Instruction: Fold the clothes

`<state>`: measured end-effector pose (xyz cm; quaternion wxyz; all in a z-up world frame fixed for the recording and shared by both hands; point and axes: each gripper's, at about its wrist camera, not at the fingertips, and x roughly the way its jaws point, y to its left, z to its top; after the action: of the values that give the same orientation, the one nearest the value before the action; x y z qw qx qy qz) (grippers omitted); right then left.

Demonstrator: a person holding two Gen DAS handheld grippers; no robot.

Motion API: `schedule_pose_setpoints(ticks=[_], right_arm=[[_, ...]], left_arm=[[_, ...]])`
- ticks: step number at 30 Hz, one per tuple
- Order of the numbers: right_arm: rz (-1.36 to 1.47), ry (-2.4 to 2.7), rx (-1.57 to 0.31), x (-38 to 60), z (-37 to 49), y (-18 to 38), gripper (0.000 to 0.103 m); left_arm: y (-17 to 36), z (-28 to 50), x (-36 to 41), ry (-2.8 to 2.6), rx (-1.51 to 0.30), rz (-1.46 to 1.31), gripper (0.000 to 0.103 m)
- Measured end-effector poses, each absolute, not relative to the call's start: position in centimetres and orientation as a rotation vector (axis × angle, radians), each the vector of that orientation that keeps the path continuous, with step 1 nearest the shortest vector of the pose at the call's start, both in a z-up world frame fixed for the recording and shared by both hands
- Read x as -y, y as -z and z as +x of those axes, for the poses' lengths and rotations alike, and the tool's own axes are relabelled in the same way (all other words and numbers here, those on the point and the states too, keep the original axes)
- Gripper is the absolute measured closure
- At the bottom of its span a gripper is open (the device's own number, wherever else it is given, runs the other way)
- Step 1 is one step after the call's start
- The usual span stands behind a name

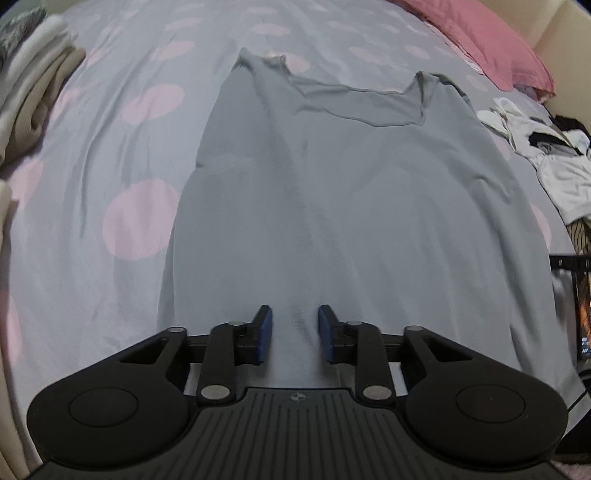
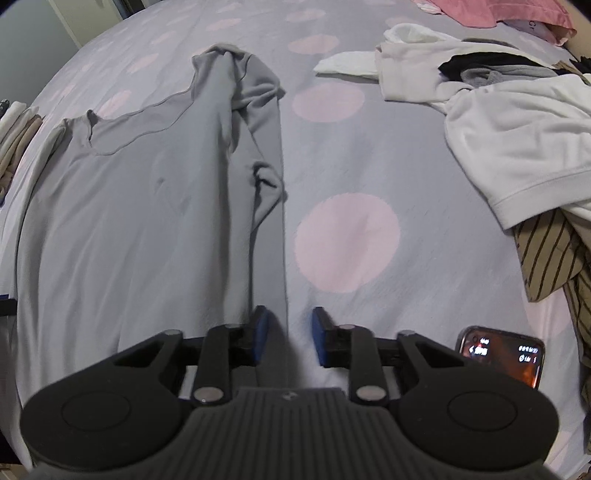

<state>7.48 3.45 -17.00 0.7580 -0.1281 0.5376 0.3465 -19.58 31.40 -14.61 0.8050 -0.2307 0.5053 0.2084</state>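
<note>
Both grippers' fingers (image 1: 263, 332) gape above the grey shirt (image 1: 332, 206) (sleeves folded in).

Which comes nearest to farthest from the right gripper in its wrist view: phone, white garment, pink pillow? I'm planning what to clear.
1. phone, just right of the right gripper.
2. white garment, right, mid-bed.
3. pink pillow, far top right.

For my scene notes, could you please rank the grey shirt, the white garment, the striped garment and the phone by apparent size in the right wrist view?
1. grey shirt
2. white garment
3. striped garment, partly cut off at the edge
4. phone, partly hidden by the gripper
</note>
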Motion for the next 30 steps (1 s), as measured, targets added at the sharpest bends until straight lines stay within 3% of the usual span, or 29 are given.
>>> schedule_pose_setpoints(ticks=[1, 4, 19, 30], right_arm=[[-0.276, -0.760, -1.178, -3.4, 7.3, 16.9, 0.100], [-0.300, -0.743, -1.143, -3.5, 6.9, 16.2, 0.102], [-0.346, -0.618, -1.054, -2.5, 13.7, 9.9, 0.102], [-0.361, -0.369, -0.836, -0.2, 20.9, 7.3, 0.103]], left_arm=[[14.6, -19.6, -31.5, -0.445, -1.083, -0.502, 0.090], [14.5, -19.7, -31.8, -0.445, -1.088, -0.517, 0.093], [13.0, -19.5, -32.4, -0.446, -1.091, -0.554, 0.093], [14.3, -18.1, -33.3, -0.439, -1.130, -0.568, 0.093]])
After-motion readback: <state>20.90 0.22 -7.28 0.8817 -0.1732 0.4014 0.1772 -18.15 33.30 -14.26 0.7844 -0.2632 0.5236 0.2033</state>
